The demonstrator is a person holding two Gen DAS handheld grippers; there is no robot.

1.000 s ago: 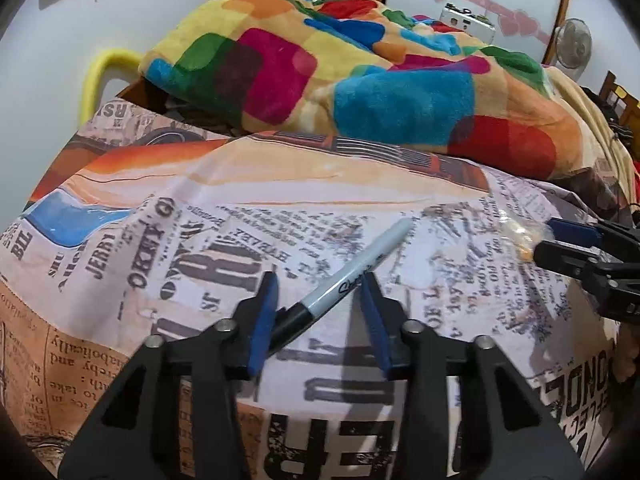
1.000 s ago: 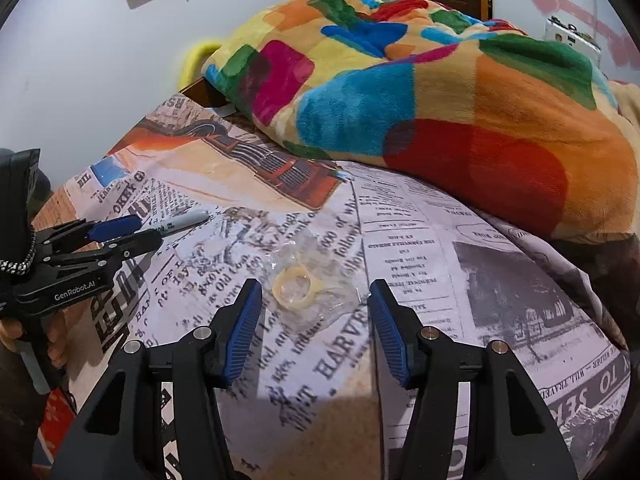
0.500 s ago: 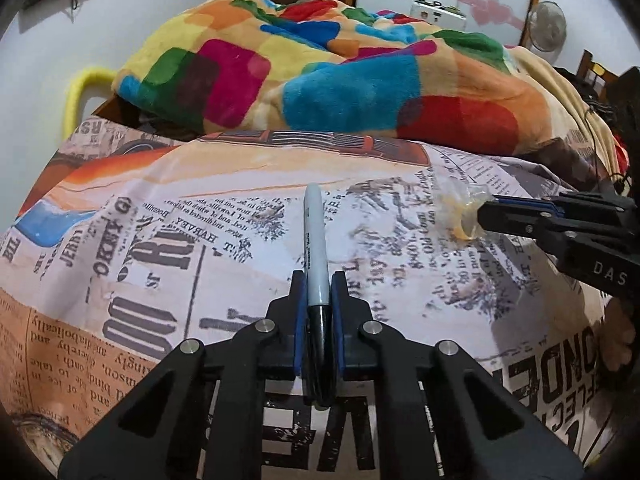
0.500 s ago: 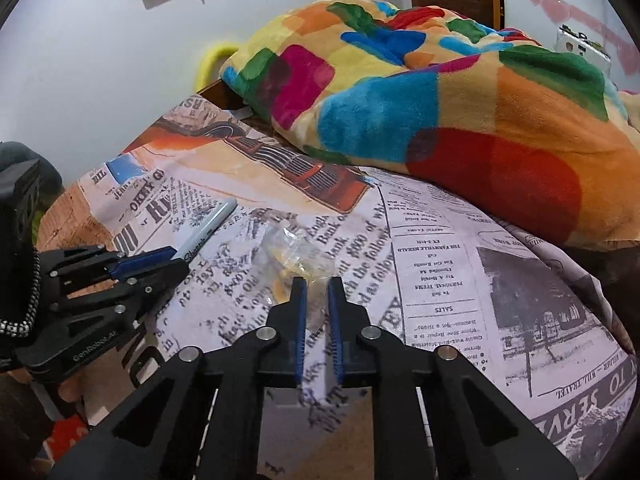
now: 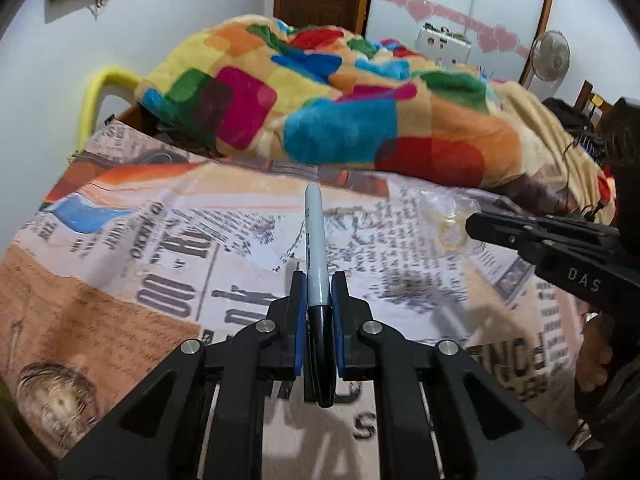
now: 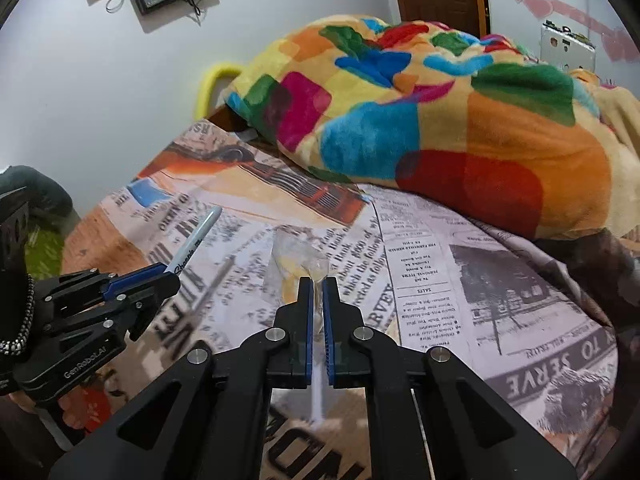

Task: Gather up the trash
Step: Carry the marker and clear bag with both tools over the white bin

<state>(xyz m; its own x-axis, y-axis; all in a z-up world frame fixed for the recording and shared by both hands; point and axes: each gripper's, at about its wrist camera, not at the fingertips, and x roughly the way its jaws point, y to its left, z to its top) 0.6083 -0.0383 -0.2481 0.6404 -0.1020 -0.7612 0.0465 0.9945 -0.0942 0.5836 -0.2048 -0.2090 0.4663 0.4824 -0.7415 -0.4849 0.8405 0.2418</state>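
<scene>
With both pickups made, the step was lift-off: left gripper (image 5: 319, 280) fingers clamped the marker (image 5: 316, 240), right gripper (image 6: 319, 284) fingers pinched the clear plastic wrapper (image 6: 298, 258) — both just above the bed (image 6: 440, 248). Next, probably: carry to a bin — none visible.

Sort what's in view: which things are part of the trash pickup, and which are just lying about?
Job:
- grey marker with black cap, in left tool
- crumpled clear plastic wrapper, in right tool

Lying about:
- multicoloured patchwork fleece blanket
- newspaper-print bedsheet
- white standing fan
</scene>
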